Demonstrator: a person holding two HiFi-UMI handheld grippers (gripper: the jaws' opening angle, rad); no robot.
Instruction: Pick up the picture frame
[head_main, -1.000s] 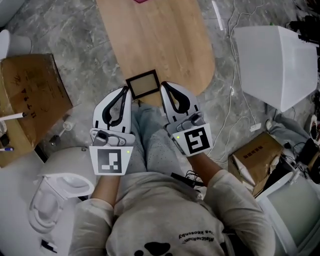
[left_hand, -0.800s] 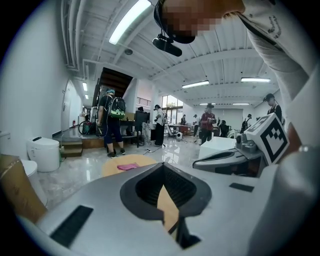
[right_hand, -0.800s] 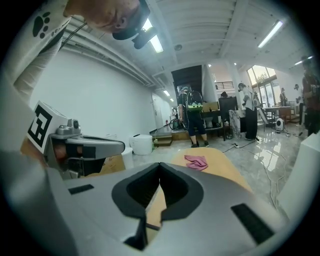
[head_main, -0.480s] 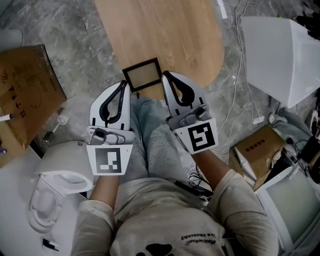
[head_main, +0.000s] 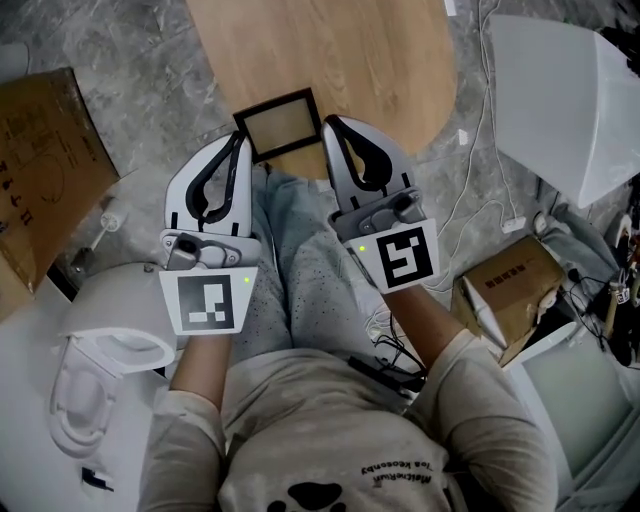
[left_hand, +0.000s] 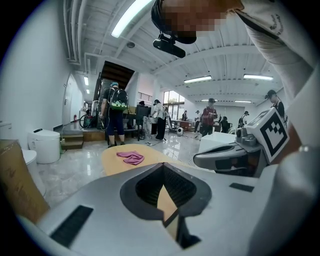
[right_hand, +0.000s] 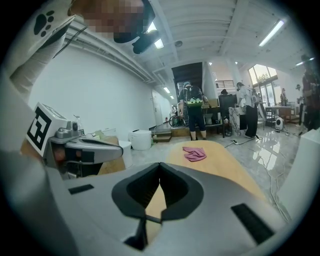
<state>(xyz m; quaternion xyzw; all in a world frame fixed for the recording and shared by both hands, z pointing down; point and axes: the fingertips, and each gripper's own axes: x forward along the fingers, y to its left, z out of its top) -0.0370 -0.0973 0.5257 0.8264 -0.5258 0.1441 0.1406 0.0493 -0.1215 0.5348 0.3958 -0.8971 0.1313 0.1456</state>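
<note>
Head view: I see the frame (head_main: 277, 124) flat at the bench's (head_main: 340, 60) near edge, between the left claw (head_main: 240, 140) and right claw (head_main: 328, 125). Left gripper view: claw closed, empty. Right gripper view: closed too, empty.

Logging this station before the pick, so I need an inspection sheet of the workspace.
Surface: oval wooden table on stone floor.
Job's things: picture frame flat at the table's near edge.
Clutter: pink cloth at the far end.
Grippers: left gripper and right gripper shut, empty, flanking the frame.
Cables: white cable on the floor right of the table.
Surroundings: cardboard box left, second box right; white toilet; people standing beyond.
</note>
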